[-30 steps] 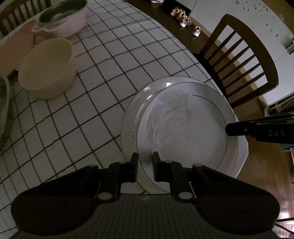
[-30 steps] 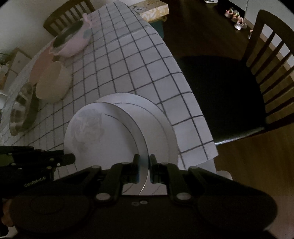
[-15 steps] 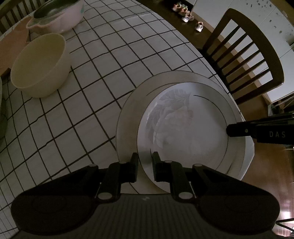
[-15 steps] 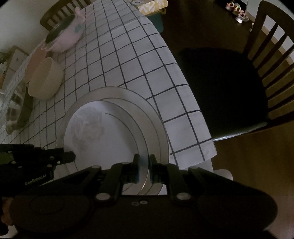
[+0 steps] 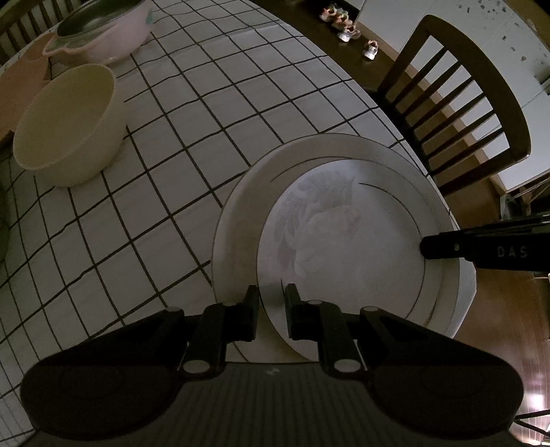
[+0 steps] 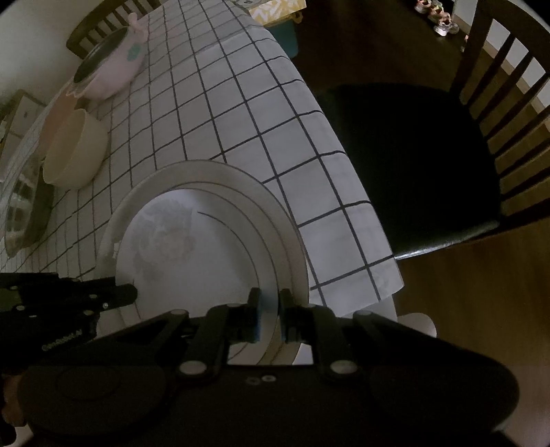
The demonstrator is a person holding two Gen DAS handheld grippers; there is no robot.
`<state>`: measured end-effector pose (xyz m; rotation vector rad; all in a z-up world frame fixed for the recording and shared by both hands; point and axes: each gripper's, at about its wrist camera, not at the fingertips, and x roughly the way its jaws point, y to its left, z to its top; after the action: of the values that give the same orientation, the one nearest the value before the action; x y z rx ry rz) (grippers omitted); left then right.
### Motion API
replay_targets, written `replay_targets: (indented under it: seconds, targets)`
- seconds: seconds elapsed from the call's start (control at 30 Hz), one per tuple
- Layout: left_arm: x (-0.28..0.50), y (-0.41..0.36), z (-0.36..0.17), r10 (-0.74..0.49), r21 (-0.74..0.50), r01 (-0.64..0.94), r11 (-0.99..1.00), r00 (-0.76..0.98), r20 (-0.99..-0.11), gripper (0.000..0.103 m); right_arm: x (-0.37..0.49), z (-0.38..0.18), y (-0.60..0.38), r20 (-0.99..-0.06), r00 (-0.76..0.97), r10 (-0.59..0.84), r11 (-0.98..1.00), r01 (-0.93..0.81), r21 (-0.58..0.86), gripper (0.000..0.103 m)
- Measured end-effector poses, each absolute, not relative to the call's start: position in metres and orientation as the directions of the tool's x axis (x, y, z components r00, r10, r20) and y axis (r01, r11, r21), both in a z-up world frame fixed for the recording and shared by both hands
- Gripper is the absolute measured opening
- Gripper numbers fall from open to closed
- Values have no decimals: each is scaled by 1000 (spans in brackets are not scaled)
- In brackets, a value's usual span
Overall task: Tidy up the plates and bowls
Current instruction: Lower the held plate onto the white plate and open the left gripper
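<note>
A white plate with a faint flower print [image 5: 343, 247] is held over a larger white plate [image 5: 240, 213] that lies near the table's corner. I cannot tell whether the two touch. My left gripper [image 5: 271, 302] is shut on the flowered plate's near rim. My right gripper [image 6: 270, 309] is shut on the opposite rim, and its fingertip [image 5: 443, 246] shows in the left wrist view. In the right wrist view the flowered plate [image 6: 192, 261] sits inside the larger plate's rim [image 6: 220, 172], with the left gripper [image 6: 113, 295] at its left edge.
A cream bowl [image 5: 68, 127] stands to the left on the checked tablecloth [image 5: 192, 113], with a pink pot [image 5: 99, 31] behind it. A metal bowl [image 6: 24, 206] sits at the far left. A dark wooden chair [image 6: 412, 165] stands just past the table's edge.
The flowered plate has shifted a little, so that more of the larger plate's rim shows around it. Both grippers keep their grip on it.
</note>
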<state>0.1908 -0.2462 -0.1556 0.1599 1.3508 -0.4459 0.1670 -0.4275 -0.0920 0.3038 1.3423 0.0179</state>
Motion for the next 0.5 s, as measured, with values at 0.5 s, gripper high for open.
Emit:
replay_targets:
  seconds: [0.5]
  targets:
    - [188, -236, -151, -240, -154, 396, 905, 178, -954, 15, 166, -85, -416, -959, 250, 130, 979, 120, 164, 25]
